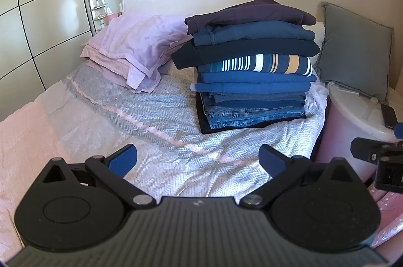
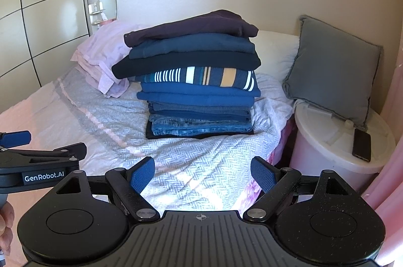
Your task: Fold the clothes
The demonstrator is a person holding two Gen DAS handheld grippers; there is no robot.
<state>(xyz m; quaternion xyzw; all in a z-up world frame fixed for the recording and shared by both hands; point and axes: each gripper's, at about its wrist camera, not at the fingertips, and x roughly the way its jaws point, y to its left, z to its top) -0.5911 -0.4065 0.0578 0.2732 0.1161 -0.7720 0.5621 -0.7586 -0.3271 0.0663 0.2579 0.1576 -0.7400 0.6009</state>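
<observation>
Folded clothes stack (image 1: pixel 252 70) stands on the bed (image 1: pixel 156 115), straight ahead of both grippers, long axis crosswise. Left gripper (image 1: pixel 197 161) and right gripper (image 2: pixel 202 175): fingers spread, empty, well apart from it; neither clearly nearer.

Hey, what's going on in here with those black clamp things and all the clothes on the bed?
A person is holding a two-finger gripper in each hand to fold laundry. Right now neither holds anything: the left gripper and the right gripper both hang open above the bedspread. A tall stack of folded clothes already sits on the bed, with a dark purple garment on top and jeans near the bottom. No unfolded garment shows in either view.
</observation>
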